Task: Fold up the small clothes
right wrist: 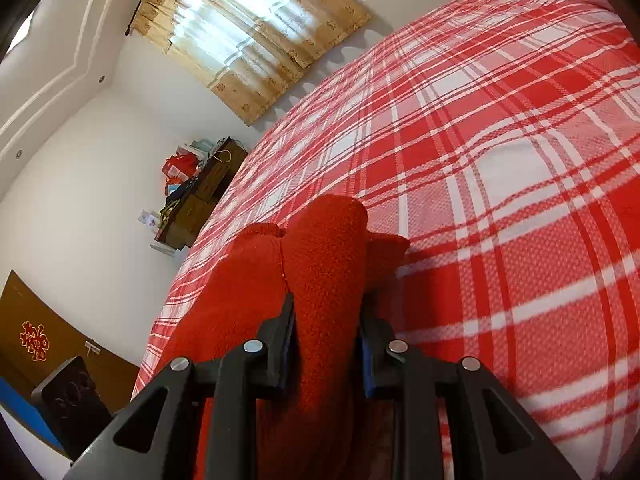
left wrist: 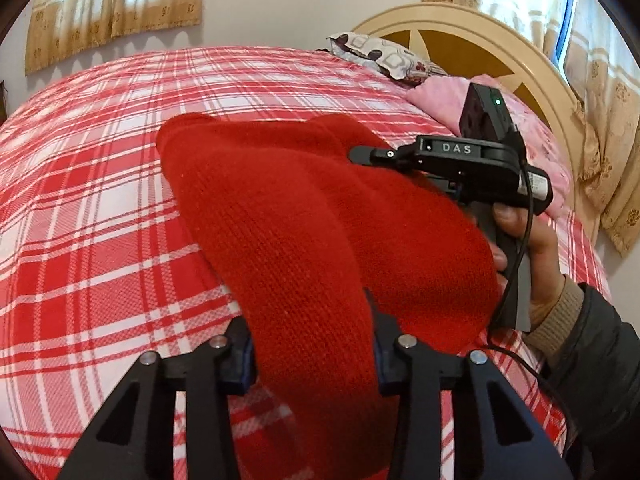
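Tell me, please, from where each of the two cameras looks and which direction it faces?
Left wrist: sits behind the left claw, facing down the bed toward the headboard; shows the right claw's body and a hand.
Right wrist: sits behind the right claw, facing the curtained window; shows only its own fingers.
Shared: the red knit garment, with both claws shut on it, and the plaid bed.

One red knit garment (left wrist: 304, 216). Two grippers: left (left wrist: 312, 344), right (right wrist: 326, 344). One hand (left wrist: 532, 256). One plaid bedspread (left wrist: 100, 168). One headboard (left wrist: 480, 36). One patterned pillow (left wrist: 384, 54). One pink blanket (left wrist: 440, 96). Two curtains (left wrist: 112, 4). One speaker (right wrist: 76, 400).
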A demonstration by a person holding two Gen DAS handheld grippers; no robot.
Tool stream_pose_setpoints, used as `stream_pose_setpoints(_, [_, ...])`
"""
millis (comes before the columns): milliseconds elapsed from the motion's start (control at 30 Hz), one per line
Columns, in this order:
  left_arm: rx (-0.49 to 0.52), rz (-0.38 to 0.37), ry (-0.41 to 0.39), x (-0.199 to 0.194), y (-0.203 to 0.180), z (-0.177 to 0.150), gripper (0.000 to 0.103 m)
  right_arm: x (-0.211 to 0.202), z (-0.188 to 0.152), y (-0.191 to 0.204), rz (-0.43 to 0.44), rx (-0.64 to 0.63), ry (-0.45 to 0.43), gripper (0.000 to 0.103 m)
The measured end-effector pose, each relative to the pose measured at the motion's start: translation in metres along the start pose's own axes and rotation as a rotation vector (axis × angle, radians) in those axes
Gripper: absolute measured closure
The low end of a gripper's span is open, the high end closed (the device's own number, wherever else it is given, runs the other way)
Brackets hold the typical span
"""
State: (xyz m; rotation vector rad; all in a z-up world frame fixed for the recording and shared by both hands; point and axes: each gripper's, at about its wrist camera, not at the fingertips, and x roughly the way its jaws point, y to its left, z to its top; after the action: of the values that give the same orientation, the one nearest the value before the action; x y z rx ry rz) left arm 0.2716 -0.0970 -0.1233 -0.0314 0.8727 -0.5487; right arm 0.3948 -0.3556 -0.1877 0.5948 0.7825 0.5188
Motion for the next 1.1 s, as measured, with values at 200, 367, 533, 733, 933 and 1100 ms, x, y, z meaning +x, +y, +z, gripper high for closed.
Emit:
stream_pose_setpoints(200, [0.0,-0.009,0.002,-0.012,0.002,-0.01,0.061,-0.008,-0.019,0.014,-0.013,-0.012,-0.013,0.077])
stream_pose_setpoints(367, [0.006,-0.01,0.006,-0.021,0.0,-0.017,0.061,-0.014,-0.034,0.025,-0.021,0.0,-0.005,0.077])
stream_pose_setpoints(533, [0.001,-0.013,0.007,-0.033,0.0,-0.024,0.062,-0.018,-0.049,0.046,-0.03,-0.01,0.013,0.077])
stream_pose_setpoints(733, [0.001,-0.014,-0.007,-0.054,0.004,-0.036,0.062,-0.016,-0.062,0.072,-0.014,-0.032,0.034,0.077])
stream_pose_setpoints(933, [0.001,0.006,-0.026,-0.074,0.009,-0.046,0.063,-0.011,-0.076,0.102,0.011,-0.06,0.053,0.077])
stream_pose_setpoints(1100, [-0.004,0.029,-0.056,-0.096,0.015,-0.055,0.063,-0.001,-0.087,0.127,0.044,-0.076,0.065,0.077])
